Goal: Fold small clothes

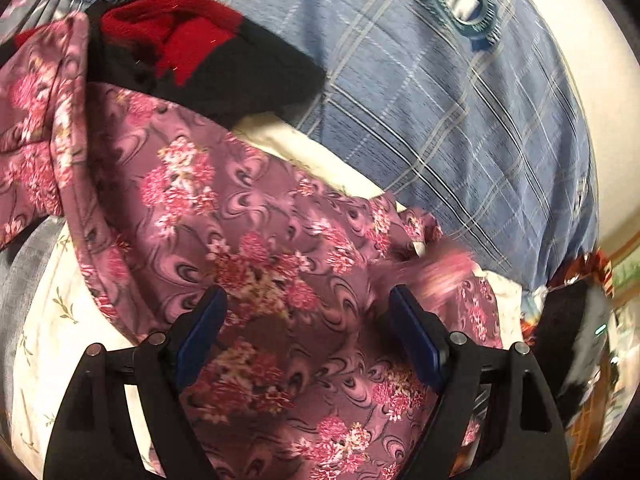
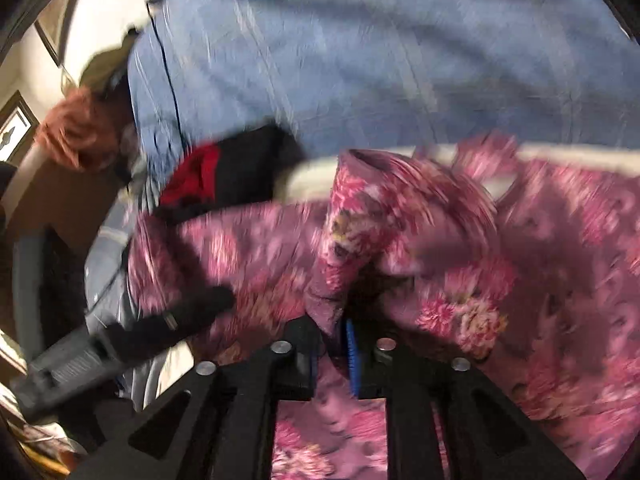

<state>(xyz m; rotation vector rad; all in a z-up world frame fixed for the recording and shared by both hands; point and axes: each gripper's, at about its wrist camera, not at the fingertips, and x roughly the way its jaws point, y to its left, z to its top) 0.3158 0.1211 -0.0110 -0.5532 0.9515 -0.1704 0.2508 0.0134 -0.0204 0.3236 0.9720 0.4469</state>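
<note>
Pink floral garment point(image 1: 256, 216) spread across centre and lower frame of left wrist view, over a cream sheet point(image 1: 40, 320). Left claw point(image 1: 308, 300) wide apart above it, gripping nothing. Right claw point(image 2: 332, 344) pinched narrow on a raised fold of the same garment point(image 2: 360, 240). Red-and-black cloth point(image 1: 192, 52) upper left, on blue plaid bedding point(image 1: 440, 120).

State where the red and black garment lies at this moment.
The red and black garment lies at the upper left of the left wrist view, on the blue checked sheet, its near edge touching the pink floral cloth.
</note>
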